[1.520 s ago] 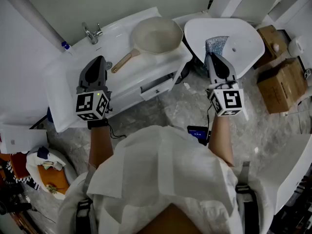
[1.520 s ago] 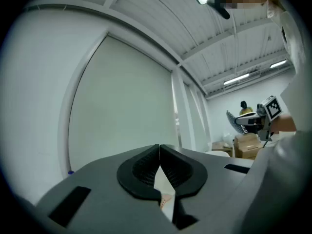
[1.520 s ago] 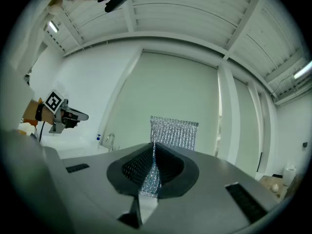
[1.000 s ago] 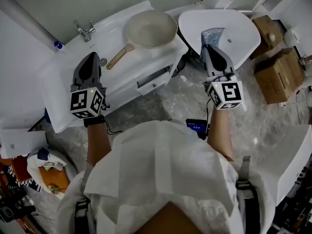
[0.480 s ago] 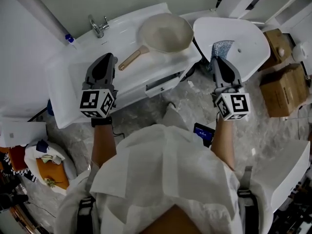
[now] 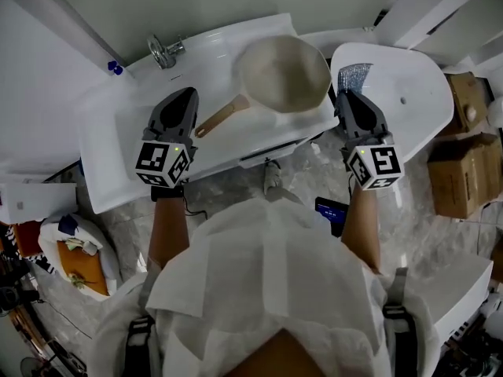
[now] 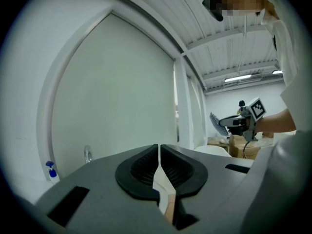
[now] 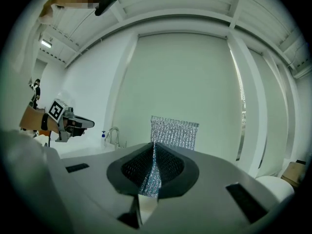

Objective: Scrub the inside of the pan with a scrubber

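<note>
**A:** Start on your left. Your left gripper (image 6: 184,97) hangs over the white bench (image 6: 106,151) with its jaws pressed together and nothing between them. The end of the pan handle (image 6: 222,117) lies near its right side. I can't tell whether they touch, but the jaws certainly aren't on it.

**B:** The pan (image 6: 284,73) sits right way up on that same bench, right of the tap (image 6: 164,51), with its handle slanting down toward your left gripper. Its inside looks bare, and neither tool is in it.

**A:** Further right, your right gripper (image 6: 346,95) has its jaws clamped on the silver mesh scrubber (image 6: 354,76), which stands up past the tips. It sits just beside the pan's right rim, above the edge of the rounded white surface (image 6: 424,85) — not over the bowl.

**B:** So I'd judge you're on the approach: you have the scrubber in your grip and haven't begun scrubbing.

**A:** For the next move, I'd say open your left jaws and take the handle so the pan can't skate across the bench. Then carry the scrubber leftward over the rim.

**B:** Both grippers look out level at the wall — so you'd likely need to tip the right one downward to press the mesh flat on the pan's floor. Keep that clamp firm, because the mesh looks floppy.
</note>
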Action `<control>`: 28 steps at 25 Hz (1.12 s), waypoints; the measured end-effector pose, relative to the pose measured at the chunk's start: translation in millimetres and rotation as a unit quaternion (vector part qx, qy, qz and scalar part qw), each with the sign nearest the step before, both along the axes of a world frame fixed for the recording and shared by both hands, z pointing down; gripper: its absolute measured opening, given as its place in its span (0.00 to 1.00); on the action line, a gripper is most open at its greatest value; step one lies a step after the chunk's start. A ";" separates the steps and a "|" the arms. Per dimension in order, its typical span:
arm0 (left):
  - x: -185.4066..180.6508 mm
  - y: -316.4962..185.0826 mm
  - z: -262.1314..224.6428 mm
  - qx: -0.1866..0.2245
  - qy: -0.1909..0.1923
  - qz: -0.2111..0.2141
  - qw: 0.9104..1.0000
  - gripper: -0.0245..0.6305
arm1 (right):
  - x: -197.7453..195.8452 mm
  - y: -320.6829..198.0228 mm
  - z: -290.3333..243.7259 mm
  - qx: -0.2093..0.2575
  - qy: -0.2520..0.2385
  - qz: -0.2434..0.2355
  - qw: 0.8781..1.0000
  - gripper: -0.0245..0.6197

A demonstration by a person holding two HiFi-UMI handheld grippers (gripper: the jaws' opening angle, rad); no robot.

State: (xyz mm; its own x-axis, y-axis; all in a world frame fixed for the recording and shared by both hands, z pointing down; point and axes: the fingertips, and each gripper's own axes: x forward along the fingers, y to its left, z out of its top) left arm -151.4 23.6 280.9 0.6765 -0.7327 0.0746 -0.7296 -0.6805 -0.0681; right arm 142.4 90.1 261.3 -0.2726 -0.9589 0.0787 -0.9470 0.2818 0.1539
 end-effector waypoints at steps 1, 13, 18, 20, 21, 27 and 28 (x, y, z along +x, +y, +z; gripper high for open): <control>5.3 -9.7 3.1 -0.004 -0.004 -0.002 1.000 0.07 | 1.6 -14.1 2.4 -0.005 -0.001 -0.007 1.000 0.07; 67.0 -66.6 63.5 -0.076 -0.062 0.048 0.994 0.28 | 7.0 -134.7 54.6 -0.072 -0.005 -0.105 0.992 0.07; 97.8 -70.2 117.1 -0.148 -0.122 0.093 0.977 0.46 | -2.0 -167.8 91.5 -0.110 0.005 -0.147 0.983 0.07; 106.5 -69.0 138.3 -0.176 -0.153 0.112 0.966 0.52 | -7.8 -177.8 105.3 -0.122 0.009 -0.164 0.979 0.07; 109.8 -68.3 149.2 -0.189 -0.171 0.122 0.959 0.53 | -10.5 -182.3 111.9 -0.128 0.010 -0.172 0.977 0.07; 119.2 -57.1 210.3 -0.262 -0.284 0.175 0.906 0.59 | -24.8 -193.7 138.2 -0.160 0.009 -0.192 0.968 0.07; 120.5 -56.6 216.8 -0.269 -0.293 0.179 0.900 0.59 | -27.1 -194.8 141.1 -0.164 0.008 -0.193 0.967 0.07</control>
State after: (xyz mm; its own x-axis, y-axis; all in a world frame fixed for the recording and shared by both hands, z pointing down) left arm -30.9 -32.9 497.7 0.5913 -0.2263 0.7740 -0.4029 -0.9143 0.0404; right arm 115.2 -104.7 402.4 -0.6009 -0.7088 0.3696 -0.7602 0.6496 0.0099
